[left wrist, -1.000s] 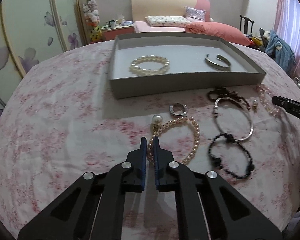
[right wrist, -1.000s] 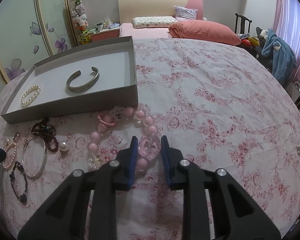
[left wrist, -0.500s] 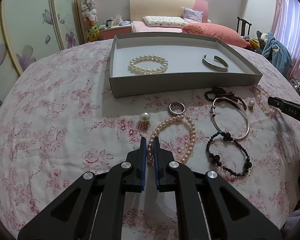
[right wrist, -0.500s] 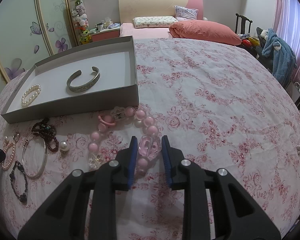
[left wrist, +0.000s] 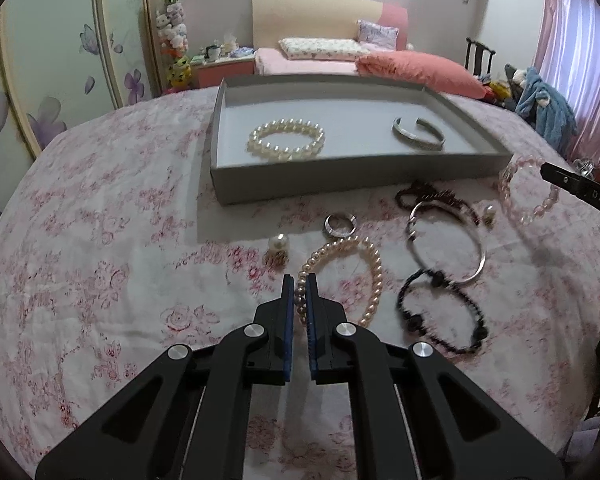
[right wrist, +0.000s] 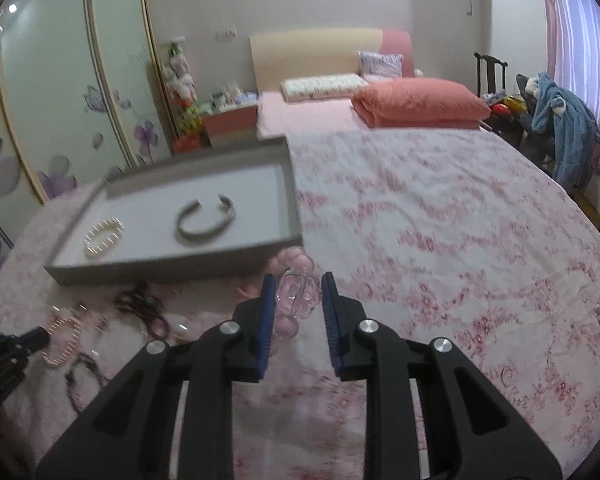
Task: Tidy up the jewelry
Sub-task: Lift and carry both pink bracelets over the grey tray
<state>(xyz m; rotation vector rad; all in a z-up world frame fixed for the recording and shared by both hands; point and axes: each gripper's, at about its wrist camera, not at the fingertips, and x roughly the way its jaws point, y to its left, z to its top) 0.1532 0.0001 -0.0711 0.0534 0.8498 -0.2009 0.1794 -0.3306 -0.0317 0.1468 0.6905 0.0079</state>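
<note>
Jaws crosswise on pink pearl bracelet [left wrist: 342, 276] strand

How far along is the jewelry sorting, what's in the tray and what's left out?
Done: the white pearl bracelet and silver cuff lie in the grey tray.
In hand: the left gripper is shut on the pink pearl bracelet; the right gripper holds the pink bead bracelet.
Left on the floral cloth: ring, thin silver bangle, black bead bracelet, dark bracelet, pearl earrings.

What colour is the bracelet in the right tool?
Translucent pink beads, clearest in the right wrist view.
</note>
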